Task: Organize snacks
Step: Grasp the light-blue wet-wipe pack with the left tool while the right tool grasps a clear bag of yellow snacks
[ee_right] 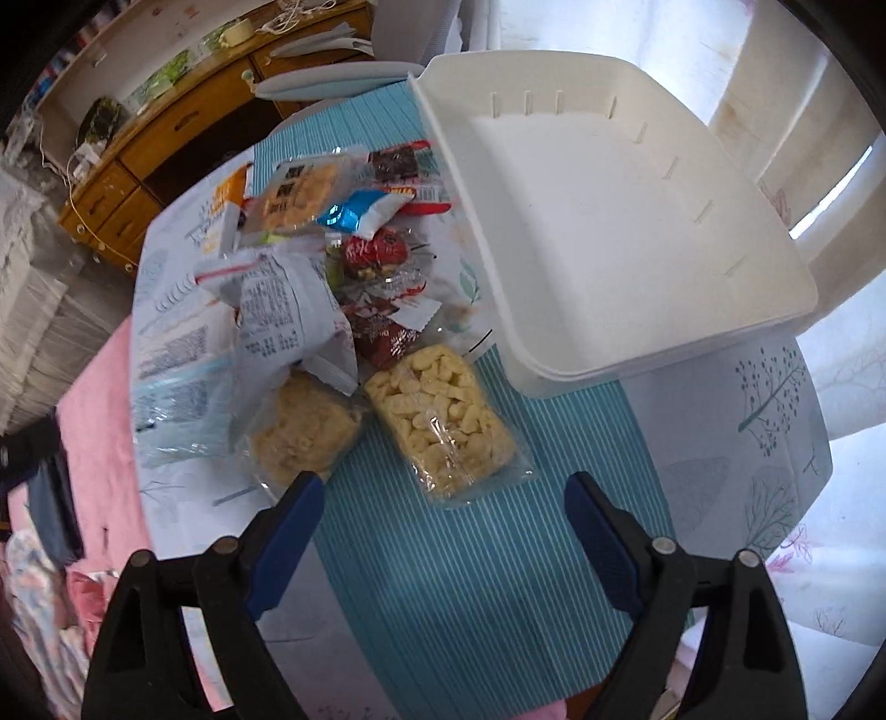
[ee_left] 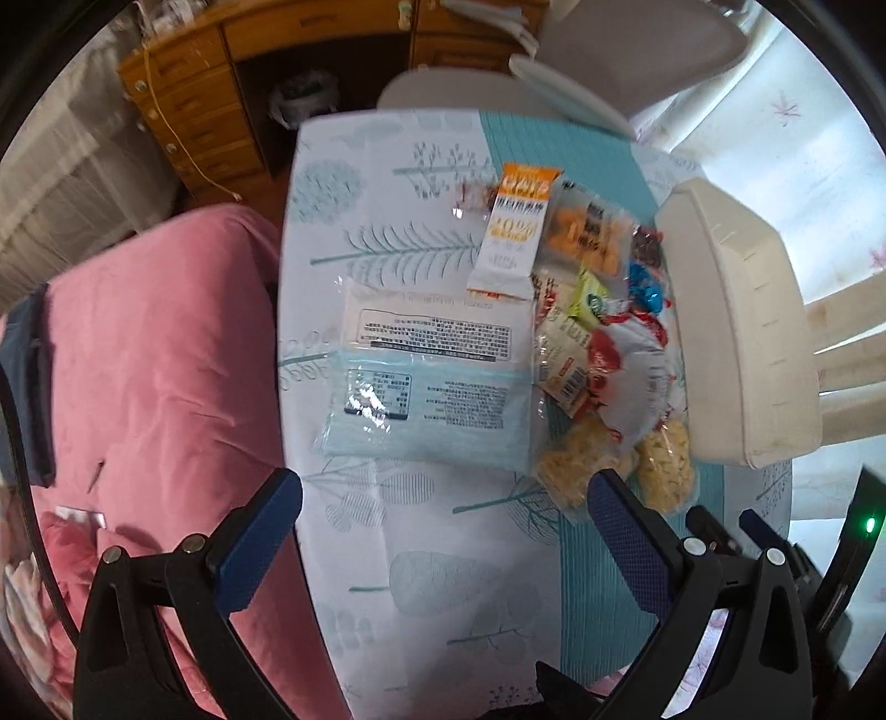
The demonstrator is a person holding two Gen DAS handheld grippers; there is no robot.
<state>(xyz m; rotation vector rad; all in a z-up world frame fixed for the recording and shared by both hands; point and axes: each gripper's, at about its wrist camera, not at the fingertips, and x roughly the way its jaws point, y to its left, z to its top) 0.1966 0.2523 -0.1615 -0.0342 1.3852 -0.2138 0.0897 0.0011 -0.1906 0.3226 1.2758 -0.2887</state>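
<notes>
A heap of snack packets lies on a small table next to a white plastic bin (ee_left: 742, 332), (ee_right: 603, 221), which is empty inside. In the left wrist view I see an orange oats packet (ee_left: 512, 232), a white packet (ee_left: 426, 327) and a blue-clear packet (ee_left: 426, 410). In the right wrist view a clear bag of pale puffed snacks (ee_right: 443, 415) lies nearest, with a second similar bag (ee_right: 304, 432) to its left. My left gripper (ee_left: 446, 493) is open and empty above the table. My right gripper (ee_right: 443, 498) is open and empty just short of the puffed snack bag.
The table has a leaf-print cloth (ee_left: 387, 554) with a teal striped runner (ee_right: 470, 581). A pink blanket (ee_left: 155, 360) lies left of the table. A wooden desk (ee_left: 221, 72) and grey chair (ee_left: 637, 50) stand beyond. A white chair (ee_right: 819, 138) stands behind the bin.
</notes>
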